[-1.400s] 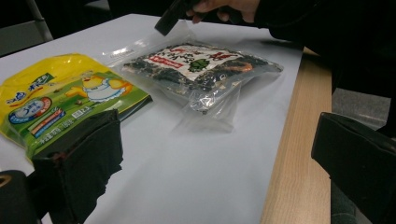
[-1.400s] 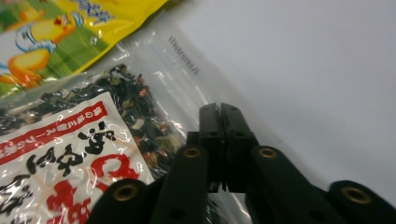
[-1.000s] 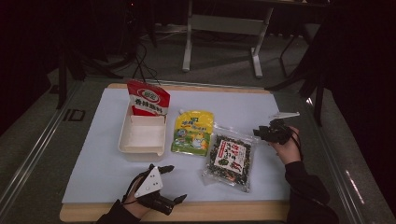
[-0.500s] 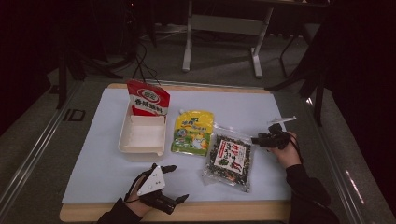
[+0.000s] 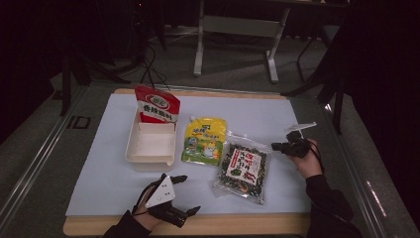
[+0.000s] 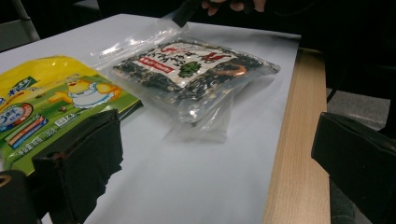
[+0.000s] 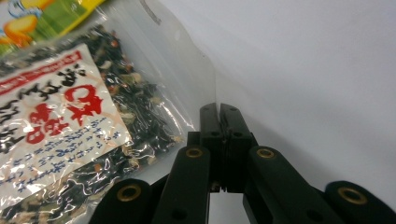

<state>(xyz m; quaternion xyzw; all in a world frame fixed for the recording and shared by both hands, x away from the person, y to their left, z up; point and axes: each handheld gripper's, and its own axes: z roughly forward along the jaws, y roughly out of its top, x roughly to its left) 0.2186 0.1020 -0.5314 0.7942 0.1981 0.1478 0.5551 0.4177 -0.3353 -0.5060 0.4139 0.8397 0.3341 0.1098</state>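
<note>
Seaweed packet (image 5: 242, 166) lies flat on the bench (image 5: 99, 173), well right of the white tray (image 5: 151, 144). Right gripper (image 7: 219, 112) fingers pinched on its clear edge; left gripper (image 5: 181, 196) fingers apart, empty. Judged: tray unfilled, packing barely begun

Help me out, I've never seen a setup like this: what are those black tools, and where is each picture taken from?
A person holds a two-jaw gripper in each hand. One camera looks down at the table; one rides on each gripper. On it lie a white tray with a red packet at its far end, a yellow pouch and a clear seaweed bag. The left gripper is open and empty. The right gripper is shut on the bag's edge.
</note>
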